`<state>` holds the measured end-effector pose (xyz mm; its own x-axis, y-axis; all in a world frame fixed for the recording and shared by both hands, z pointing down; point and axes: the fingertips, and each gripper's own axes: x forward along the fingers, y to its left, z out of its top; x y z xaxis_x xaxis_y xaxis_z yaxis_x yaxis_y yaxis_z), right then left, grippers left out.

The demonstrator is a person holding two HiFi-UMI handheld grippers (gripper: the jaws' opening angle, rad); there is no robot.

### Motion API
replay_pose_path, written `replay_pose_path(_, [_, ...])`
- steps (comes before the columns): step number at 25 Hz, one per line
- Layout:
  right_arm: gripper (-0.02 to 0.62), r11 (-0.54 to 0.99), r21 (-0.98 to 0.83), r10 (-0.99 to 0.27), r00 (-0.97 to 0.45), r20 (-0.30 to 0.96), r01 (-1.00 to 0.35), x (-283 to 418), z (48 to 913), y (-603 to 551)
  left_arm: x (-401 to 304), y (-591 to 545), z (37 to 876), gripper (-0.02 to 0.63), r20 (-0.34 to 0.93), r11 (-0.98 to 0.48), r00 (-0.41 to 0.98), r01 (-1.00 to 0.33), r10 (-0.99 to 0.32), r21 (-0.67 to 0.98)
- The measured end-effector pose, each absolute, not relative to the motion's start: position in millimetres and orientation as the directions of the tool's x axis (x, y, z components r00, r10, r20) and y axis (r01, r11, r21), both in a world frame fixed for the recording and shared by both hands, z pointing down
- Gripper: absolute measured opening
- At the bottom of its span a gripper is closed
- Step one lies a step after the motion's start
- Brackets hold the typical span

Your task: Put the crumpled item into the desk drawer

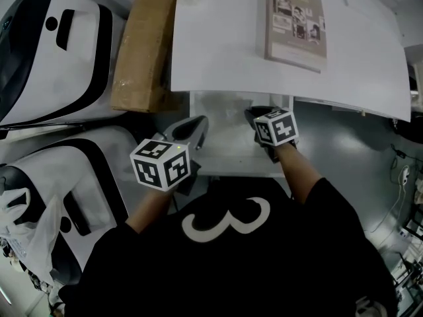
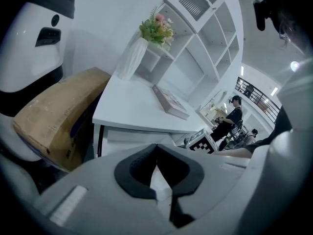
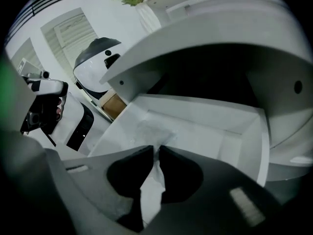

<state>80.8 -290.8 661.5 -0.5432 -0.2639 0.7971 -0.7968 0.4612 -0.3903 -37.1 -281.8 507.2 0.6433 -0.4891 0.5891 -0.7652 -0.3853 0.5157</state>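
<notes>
The white desk drawer point(image 1: 228, 140) stands pulled open under the front edge of the desk point(image 1: 218, 51). My right gripper point(image 1: 260, 116) reaches into it. In the right gripper view my right gripper point(image 3: 156, 149) is shut on a white crumpled item point(image 3: 152, 182), whose free end point(image 3: 154, 130) hangs over the drawer's point(image 3: 215, 136) floor. My left gripper point(image 1: 193, 129) hovers at the drawer's left side. In the left gripper view its point(image 2: 156, 148) jaw tips meet, with nothing held.
A book point(image 1: 295, 25) lies on the desk. A cardboard box point(image 1: 142, 45) stands at its left, beside two white-and-black machine shells point(image 1: 46, 51). A vase of flowers point(image 2: 134, 58) and a shelf unit point(image 2: 205, 38) are at the desk's far end. A person point(image 2: 230, 119) stands far off.
</notes>
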Motion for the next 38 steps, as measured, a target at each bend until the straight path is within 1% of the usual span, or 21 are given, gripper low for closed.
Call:
replay_pose_path(5, [0.043, 0.435, -0.392, -0.219, -0.517, 0.827, -0.811, 86.3, 689.9, -288.5, -40.2, -282.3, 514.6, 0.011, 0.605, -0.391, 0.635, -0.772, -0.48, 0.501])
replay_pose_path(12, [0.046, 0.413, -0.415, -0.165, -0.515, 0.841, -0.81, 86.2, 714.4, -282.6, -44.9, -283.0, 521.7, 0.011, 0.618, -0.384, 0.628, -0.778, -0.472, 0.498])
replay_pose_path(24, [0.06, 0.36, -0.455, -0.138, -0.528, 0.838, -0.815, 89.3, 726.9, -283.2, -52.7, -283.6, 528.5, 0.011, 0.635, -0.353, 0.611, -0.792, -0.474, 0.498])
replay_pose_path(29, [0.109, 0.338, -0.468, -0.137, -0.534, 0.834, -0.817, 91.3, 728.0, -283.4, -55.2, -283.8, 528.8, 0.011, 0.635, -0.345, 0.604, -0.797, -0.482, 0.496])
replay_pose_path(31, [0.113, 0.34, -0.465, -0.14, -0.533, 0.835, -0.817, 92.5, 726.6, -283.8, -55.7, -283.6, 528.4, 0.011, 0.634, -0.342, 0.603, -0.797, -0.484, 0.497])
replay_pose_path(34, [0.152, 0.338, -0.459, -0.157, -0.531, 0.833, -0.821, 94.8, 721.9, -285.6, -55.7, -281.7, 526.1, 0.011, 0.631, -0.344, 0.606, -0.795, -0.485, 0.499])
replay_pose_path(38, [0.163, 0.337, -0.46, -0.186, -0.537, 0.823, -0.822, 99.8, 707.6, -288.4, -52.4, -279.6, 520.5, 0.011, 0.619, -0.354, 0.614, -0.789, -0.49, 0.503])
